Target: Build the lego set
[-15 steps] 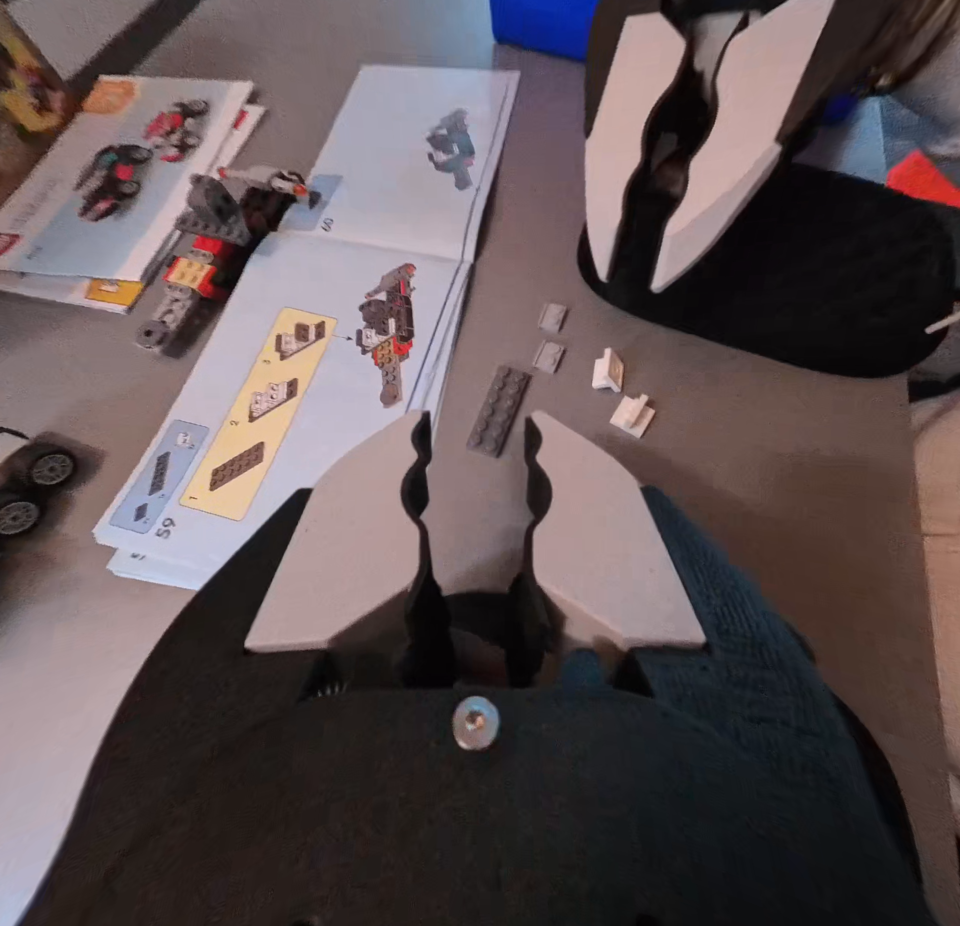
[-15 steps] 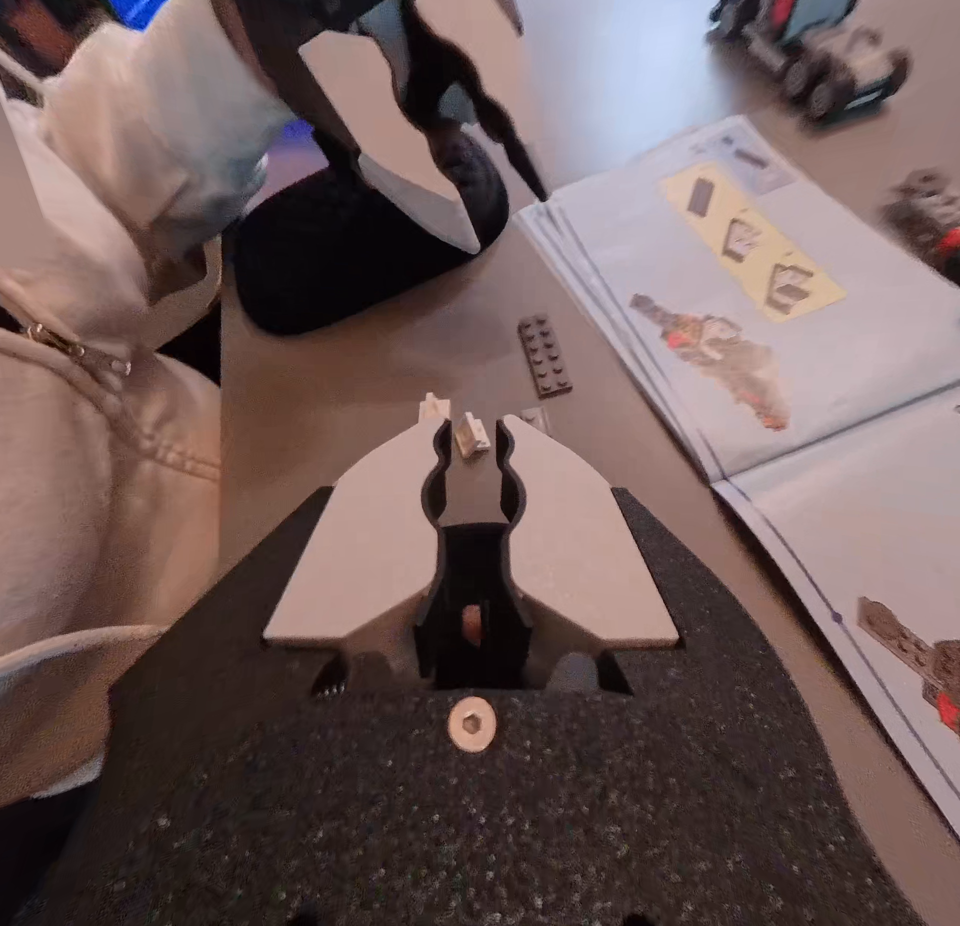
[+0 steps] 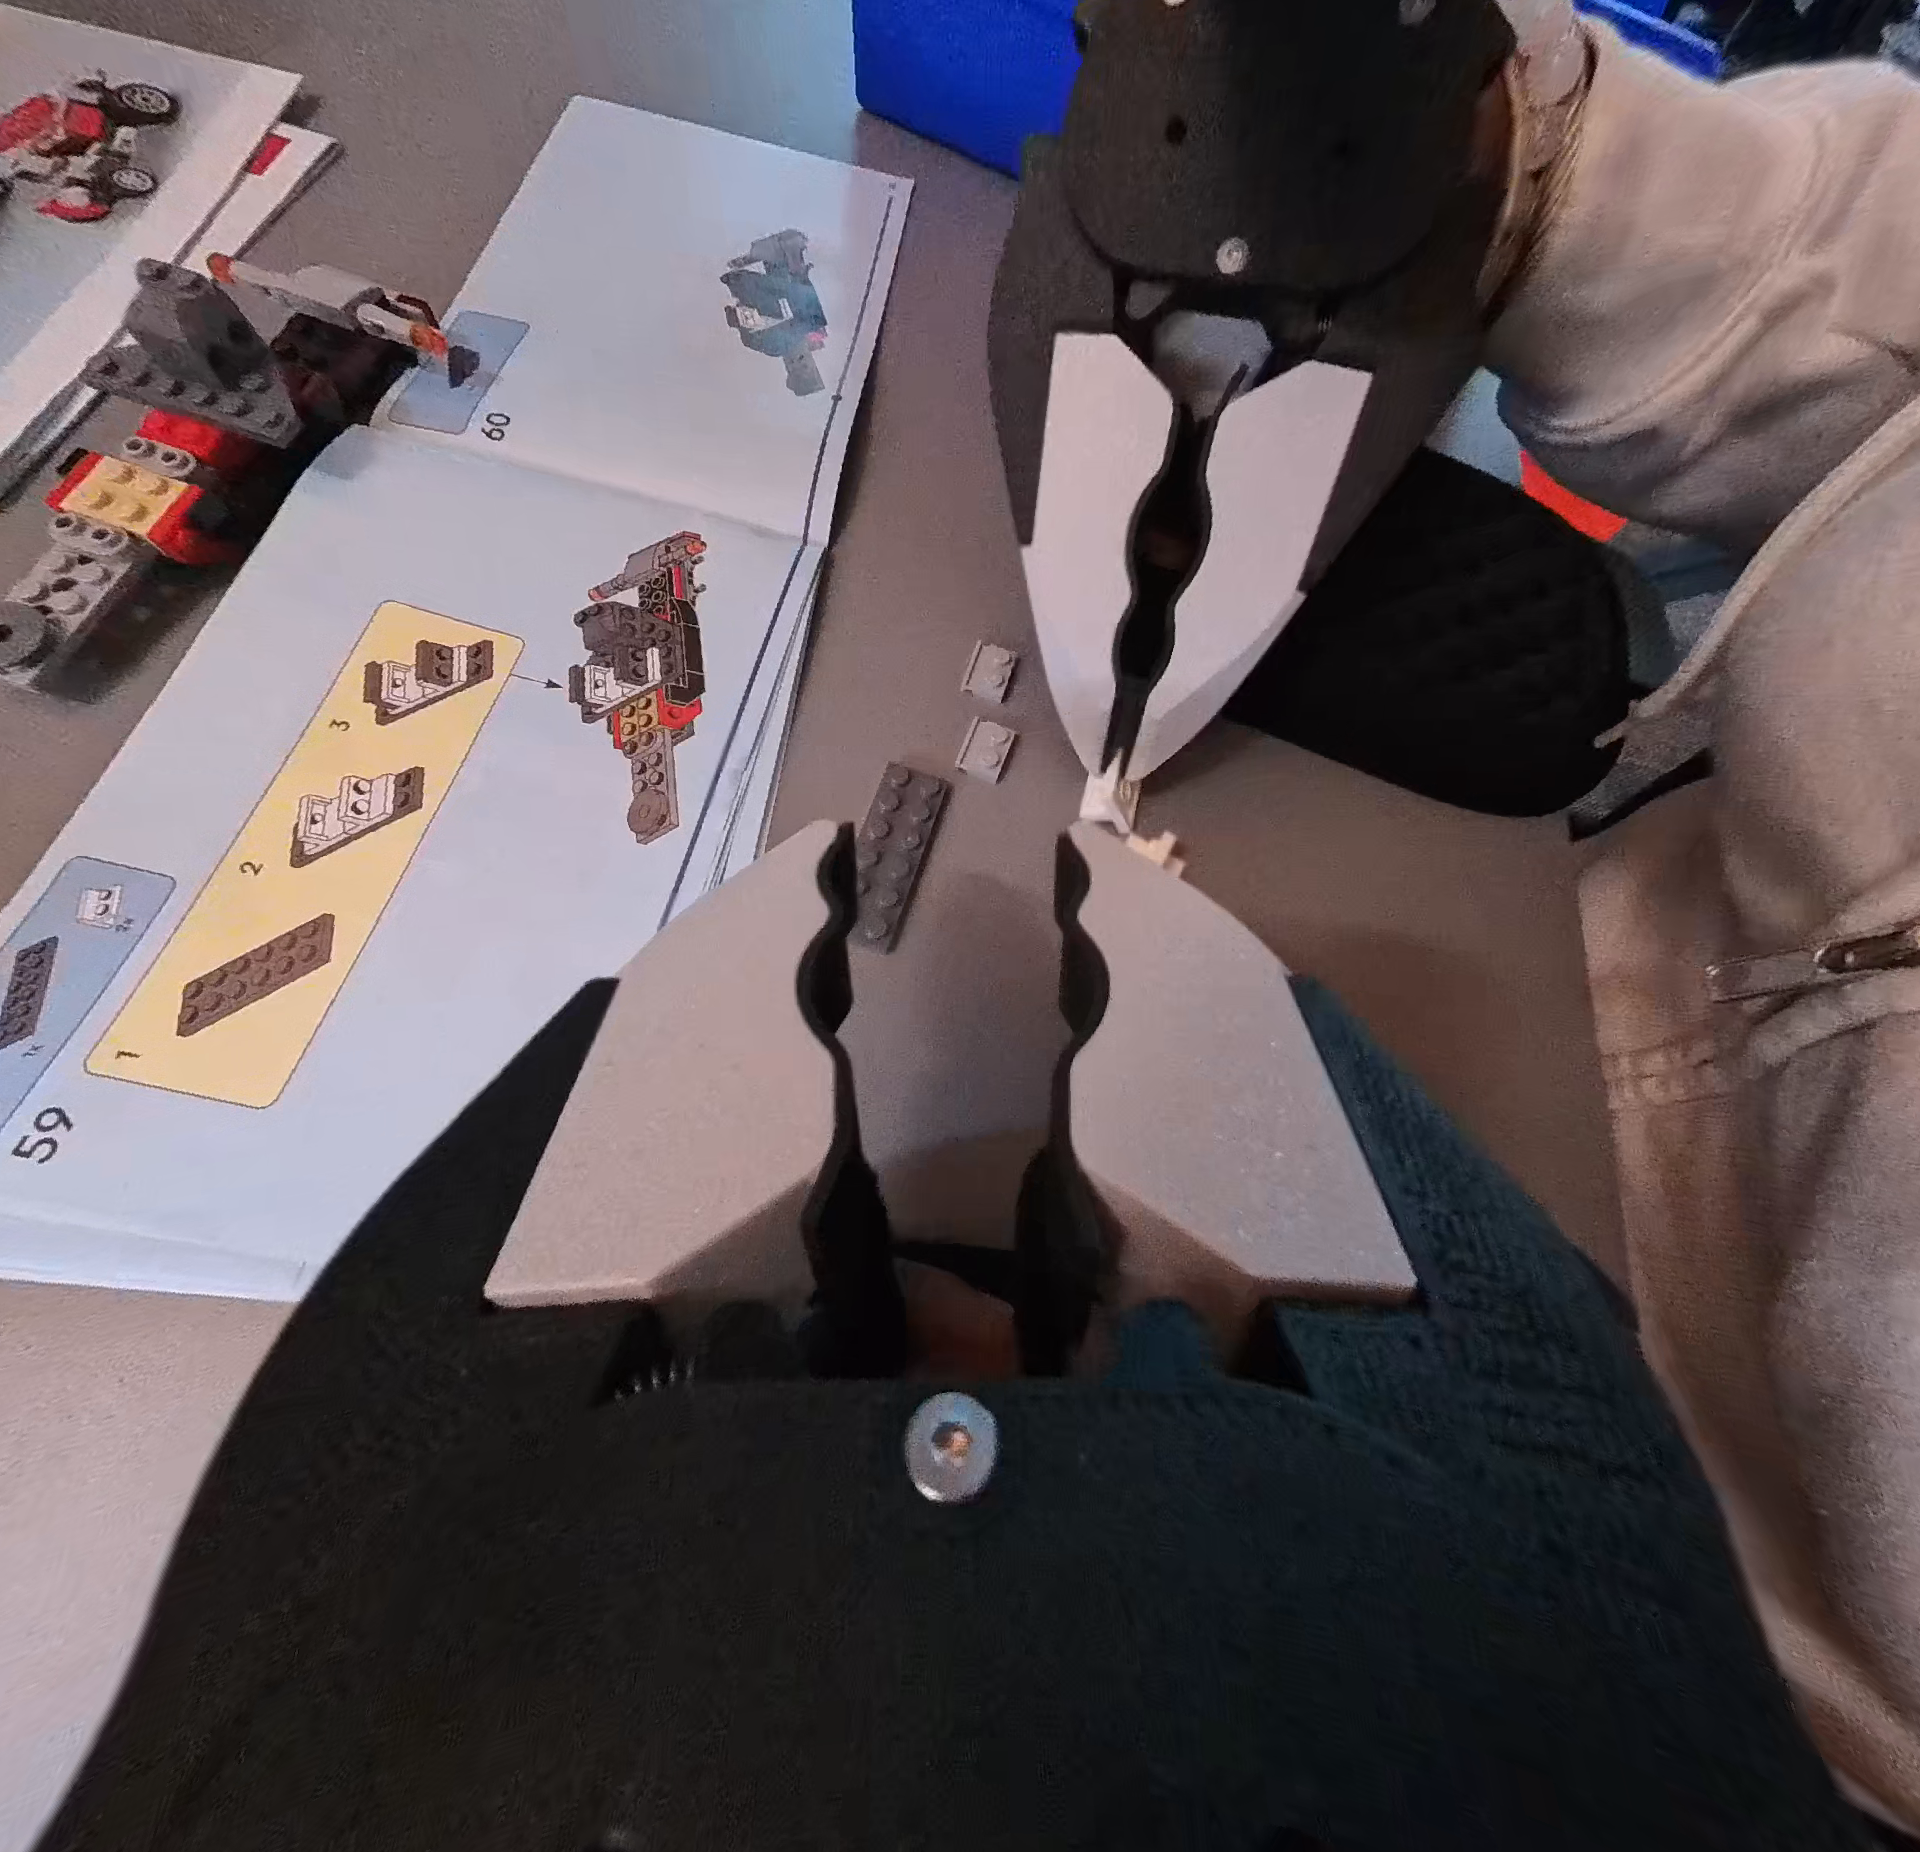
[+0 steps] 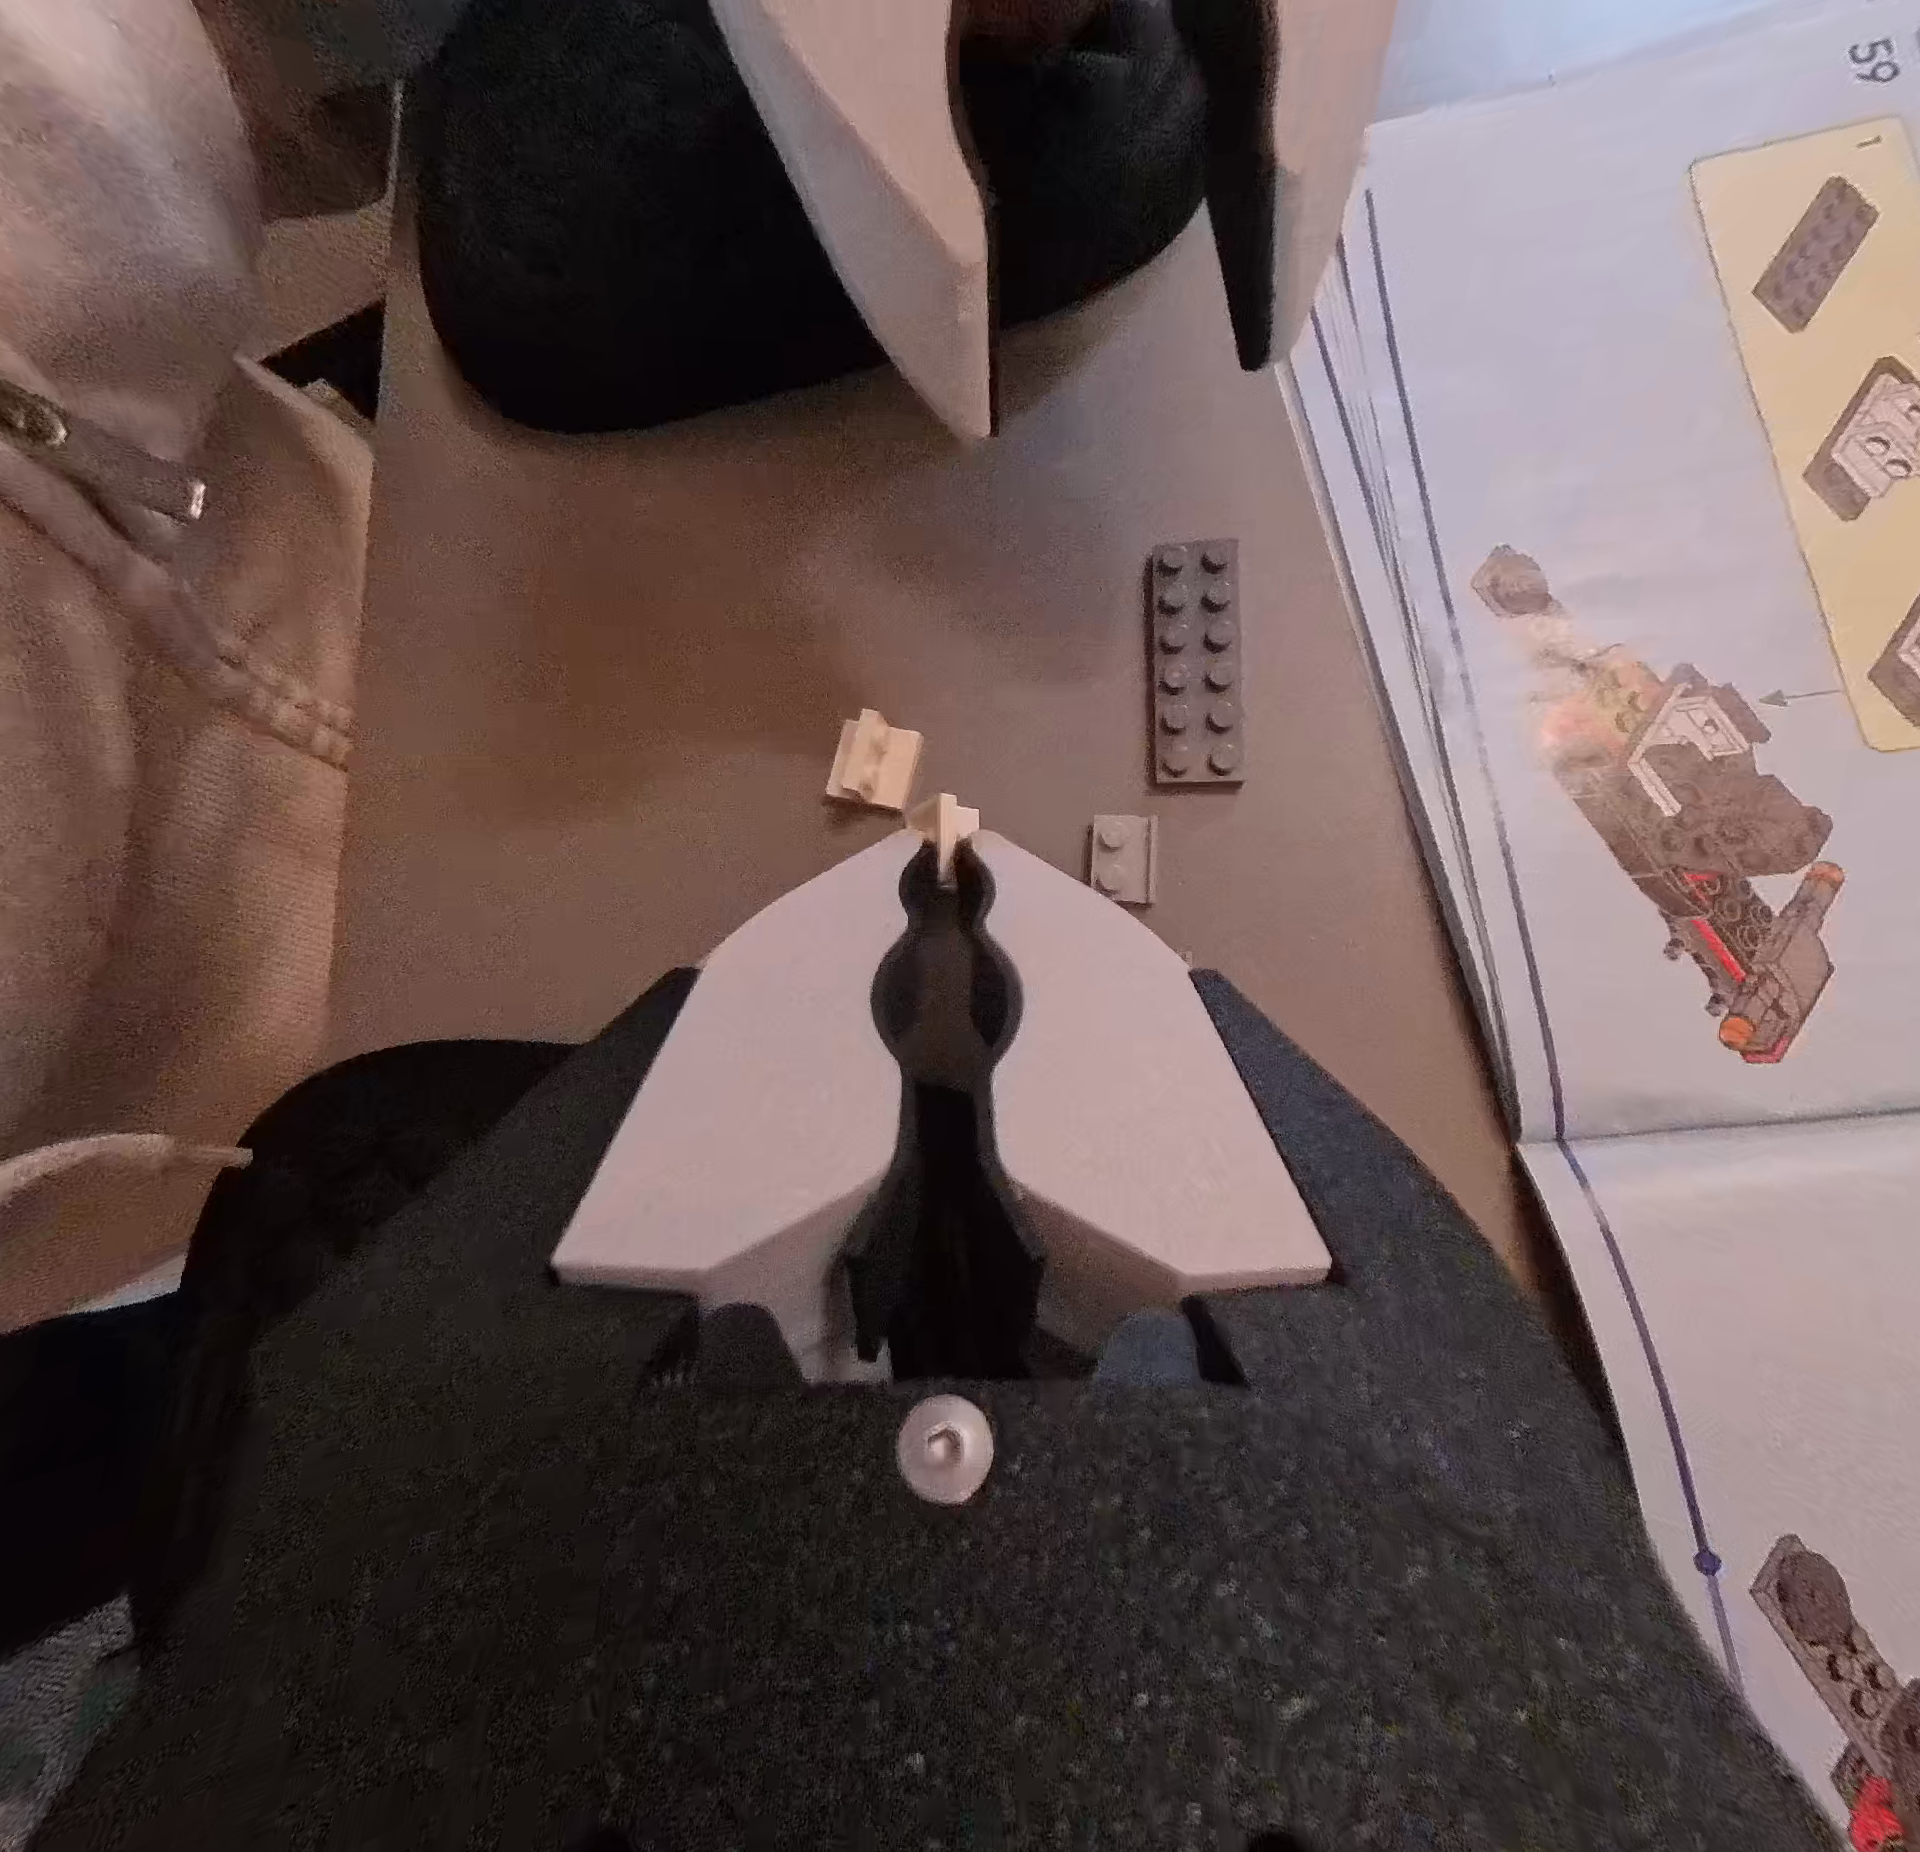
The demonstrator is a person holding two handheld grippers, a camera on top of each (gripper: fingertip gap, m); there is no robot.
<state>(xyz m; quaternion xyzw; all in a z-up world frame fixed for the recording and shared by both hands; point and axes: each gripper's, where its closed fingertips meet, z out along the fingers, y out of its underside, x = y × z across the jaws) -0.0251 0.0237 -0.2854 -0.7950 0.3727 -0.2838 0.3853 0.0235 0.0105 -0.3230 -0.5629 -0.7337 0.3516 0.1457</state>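
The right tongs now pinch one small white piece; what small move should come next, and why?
Probably lift the right tongs straight up a little: they are shut on the white piece low over the table, and the other white piece lies close beside it.

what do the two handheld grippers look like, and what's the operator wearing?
Both match: the left gripper and right gripper each have a textured black body, a silver screw at centre, and two pale grey wedge fingers with wavy black inner edges. No cables visible. The person wears a beige zip-up top.
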